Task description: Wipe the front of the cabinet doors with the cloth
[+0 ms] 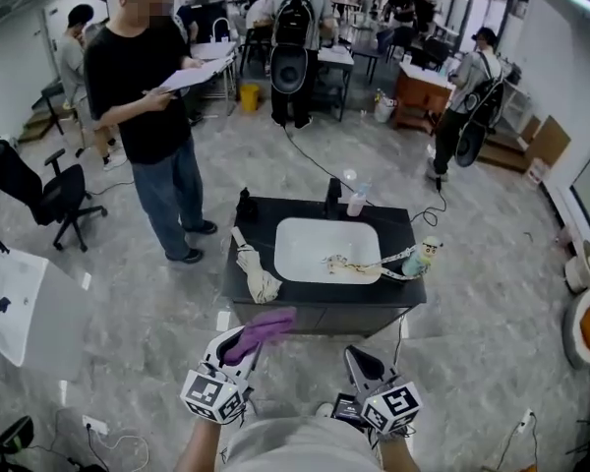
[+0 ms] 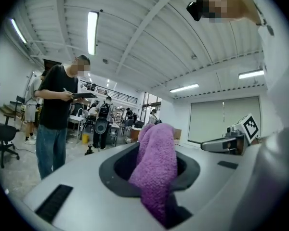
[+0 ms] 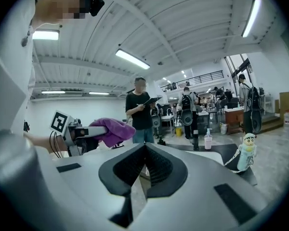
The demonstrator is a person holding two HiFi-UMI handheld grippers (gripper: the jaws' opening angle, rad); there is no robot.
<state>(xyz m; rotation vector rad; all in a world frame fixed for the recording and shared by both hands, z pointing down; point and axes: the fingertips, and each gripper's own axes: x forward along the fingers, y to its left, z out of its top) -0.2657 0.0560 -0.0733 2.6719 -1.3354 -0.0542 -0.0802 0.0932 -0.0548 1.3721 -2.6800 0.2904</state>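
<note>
In the head view, the left gripper [image 1: 246, 346] is clamped on a fuzzy purple cloth [image 1: 264, 325], which sticks out past its tips toward a black sink cabinet [image 1: 265, 214]. The cabinet's dark door front [image 1: 320, 320] faces the grippers. The right gripper [image 1: 360, 364] is held beside the left one, lower right, with nothing in it. On the cabinet's counter there is a white rectangular basin [image 1: 320, 239], with a pale pump bottle [image 1: 356, 203] behind it. A cream rag [image 1: 257, 273] drapes over the counter's left edge, and a small cartoon-figure bottle [image 1: 428, 257] stands at the right edge. A person in a black T-shirt and jeans [image 1: 143, 87] stands to the left of the cabinet, holding papers.

In the left gripper view, the two jaws are pressed onto the purple cloth [image 2: 158, 160], which bunches up between them and rises above the tips. The right gripper [image 2: 229, 142] shows at the right, and the person in black [image 2: 55, 107] stands at the left.

In the right gripper view, the jaws of the right gripper [image 3: 145, 163] meet at the tips, with nothing between them. To the left, the left gripper [image 3: 89, 131] holds the purple cloth [image 3: 113, 129] up in the air, clear of the cabinet. The black counter [image 3: 216, 150] lies ahead on the right, carrying the pump bottle [image 3: 208, 139] and the figure bottle [image 3: 244, 153].
</note>
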